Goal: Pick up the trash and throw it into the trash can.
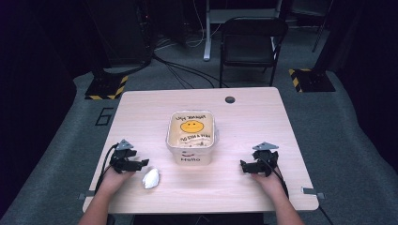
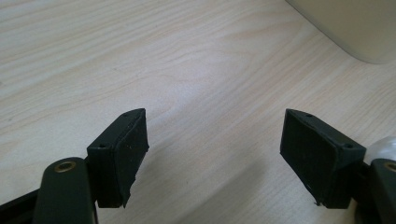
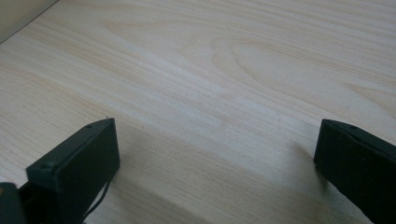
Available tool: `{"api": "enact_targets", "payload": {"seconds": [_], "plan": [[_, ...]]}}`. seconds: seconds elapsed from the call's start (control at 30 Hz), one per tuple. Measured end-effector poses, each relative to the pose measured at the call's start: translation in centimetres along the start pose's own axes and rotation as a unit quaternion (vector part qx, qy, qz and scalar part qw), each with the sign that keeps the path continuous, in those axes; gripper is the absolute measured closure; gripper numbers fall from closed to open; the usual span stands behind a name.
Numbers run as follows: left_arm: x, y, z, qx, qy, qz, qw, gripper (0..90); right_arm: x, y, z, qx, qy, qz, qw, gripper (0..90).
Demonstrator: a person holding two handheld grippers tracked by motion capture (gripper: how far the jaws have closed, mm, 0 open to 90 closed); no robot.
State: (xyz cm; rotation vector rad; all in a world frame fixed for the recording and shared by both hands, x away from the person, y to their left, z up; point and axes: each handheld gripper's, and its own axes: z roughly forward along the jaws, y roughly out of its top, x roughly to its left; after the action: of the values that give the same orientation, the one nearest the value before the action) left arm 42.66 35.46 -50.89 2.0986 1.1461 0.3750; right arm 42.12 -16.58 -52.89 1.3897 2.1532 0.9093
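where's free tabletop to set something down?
Free: the far strip of the table beyond the tub up to the round hole, and the right half between tub and right tongs. Tighter at near left, where the white wad lies beside the left tongs.

Left tongs and right tongs agape, seemingly held low.

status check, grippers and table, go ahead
Left gripper open, empty. Right gripper open, empty. White crumpled wad beside left gripper. Smiley bin mid-table, nothing blocking.
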Motion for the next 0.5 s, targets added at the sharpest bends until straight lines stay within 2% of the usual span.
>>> {"api": "enact_targets", "payload": {"seconds": [0.2,0.5], "plan": [[-0.3,0.8,-1.2,-0.008,-0.005,-0.012,0.9999,23.9,0.0,0.0,0.0,0.0,0.002,-0.001,1.0,0.0],[-0.7,2.1,-2.6,-0.008,0.005,-0.005,0.9999,24.3,-0.1,0.0,0.0,0.001,0.004,-0.003,1.0,0.0]]}}
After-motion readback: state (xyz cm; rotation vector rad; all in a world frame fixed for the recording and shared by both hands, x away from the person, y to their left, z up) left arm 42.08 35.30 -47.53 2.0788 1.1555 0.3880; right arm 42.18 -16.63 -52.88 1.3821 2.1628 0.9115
